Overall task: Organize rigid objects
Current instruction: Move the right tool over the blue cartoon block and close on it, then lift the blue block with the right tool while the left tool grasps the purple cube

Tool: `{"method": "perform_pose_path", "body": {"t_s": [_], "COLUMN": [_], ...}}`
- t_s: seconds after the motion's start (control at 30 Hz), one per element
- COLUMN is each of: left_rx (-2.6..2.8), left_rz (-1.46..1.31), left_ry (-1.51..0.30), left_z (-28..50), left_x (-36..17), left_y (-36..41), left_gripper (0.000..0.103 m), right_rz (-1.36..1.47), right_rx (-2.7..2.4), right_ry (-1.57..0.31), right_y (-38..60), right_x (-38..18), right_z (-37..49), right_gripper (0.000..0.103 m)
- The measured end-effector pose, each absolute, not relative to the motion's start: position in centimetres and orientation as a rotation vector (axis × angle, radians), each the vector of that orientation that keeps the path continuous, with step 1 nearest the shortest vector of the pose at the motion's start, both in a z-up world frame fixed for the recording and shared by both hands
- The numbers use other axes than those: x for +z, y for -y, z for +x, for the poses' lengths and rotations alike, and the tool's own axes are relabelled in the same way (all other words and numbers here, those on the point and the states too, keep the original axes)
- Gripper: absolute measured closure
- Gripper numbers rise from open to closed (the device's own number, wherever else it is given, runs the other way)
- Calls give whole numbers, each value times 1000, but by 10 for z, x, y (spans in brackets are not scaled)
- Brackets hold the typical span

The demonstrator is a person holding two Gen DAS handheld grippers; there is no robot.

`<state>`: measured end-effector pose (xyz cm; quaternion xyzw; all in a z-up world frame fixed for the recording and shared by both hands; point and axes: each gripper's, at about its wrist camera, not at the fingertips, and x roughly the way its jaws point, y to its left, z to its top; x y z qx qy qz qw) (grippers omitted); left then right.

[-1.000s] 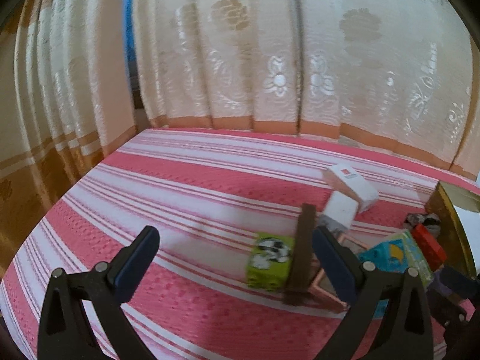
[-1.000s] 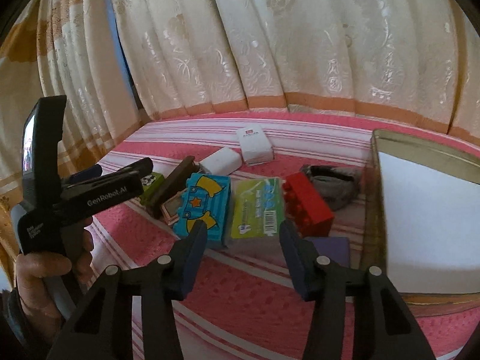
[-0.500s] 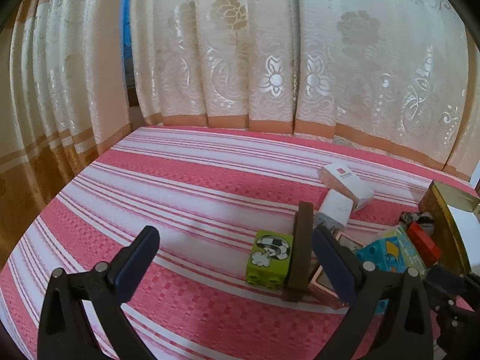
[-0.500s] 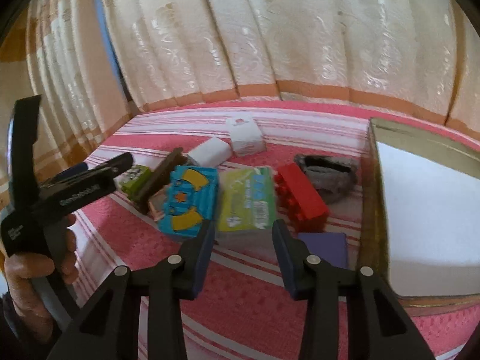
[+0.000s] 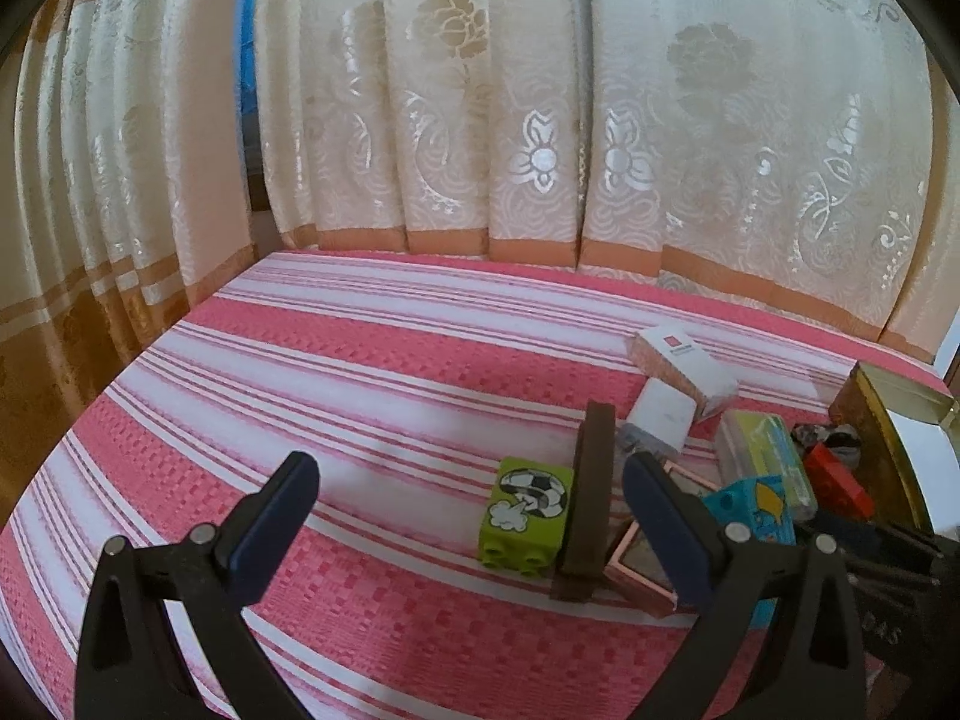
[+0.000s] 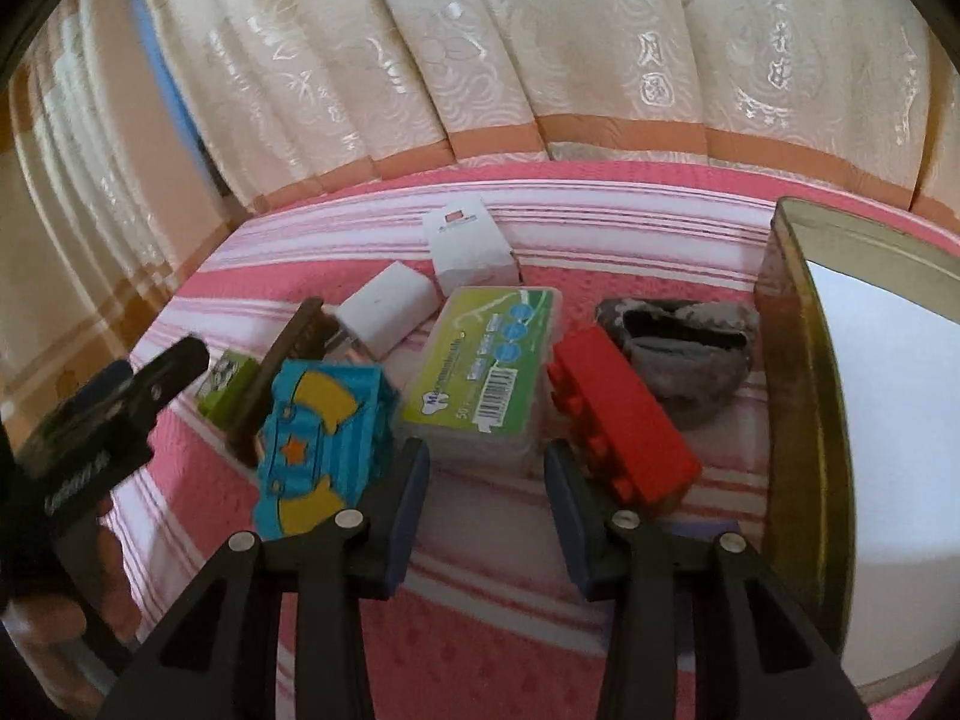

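Several small items lie clustered on the pink striped bedspread point(image 6: 480, 648). My right gripper point(image 6: 487, 461) is open, its tips standing either side of the near end of a clear box with a green label point(image 6: 486, 372); the pads do not press on it. A blue toy block point(image 6: 324, 438) lies to its left and a red brick point(image 6: 618, 414) to its right. My left gripper point(image 5: 468, 474) is wide open and holds nothing. A green block with a football picture point(image 5: 528, 510) and a brown bar point(image 5: 591, 492) lie just beyond its right finger.
A gold tin with a white inside point(image 6: 786, 360) stands at the right. Farther back lie a white adapter point(image 6: 387, 306), a white carton point(image 6: 468, 240) and a grey cloth item point(image 6: 684, 348). Curtains point(image 5: 540, 120) hang behind the bed. A hand point(image 6: 54, 618) holds the left gripper.
My right gripper has come forward and down towards the clear green-labelled box, and its jaws have narrowed. The left gripper has stayed where it was.
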<state>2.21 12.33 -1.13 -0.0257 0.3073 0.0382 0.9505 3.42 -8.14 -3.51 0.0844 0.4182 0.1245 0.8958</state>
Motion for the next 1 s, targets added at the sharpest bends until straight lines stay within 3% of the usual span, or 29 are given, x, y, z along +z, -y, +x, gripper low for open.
{"method": "perform_pose_path", "body": {"t_s": [0.2,0.47,0.8,0.9,1.0], "left_rx": [74,132,157,149,138], "left_rz": [-44,-110,-120,-109,-103], "left_ry": [-620,-594,-608,-612,-611], "left_z": [22,18,20,21,21], "left_x": [-12,-7,-10,-12,-13], "left_y": [-121,-137,-143,-141,-138], "left_gripper": [0,0,0,0,0], "right_rz": [164,244,51,39,72], "right_rx": [254,272,394,382,386], "right_ry": [-858,-719,-772,-798,-826], "right_y": [70,83,23,21,28], "right_x": [-31,-6,-18,-22,-27], "right_z": [45,4,-9,-5,2], "right_gripper": [45,45,44,54,56]}}
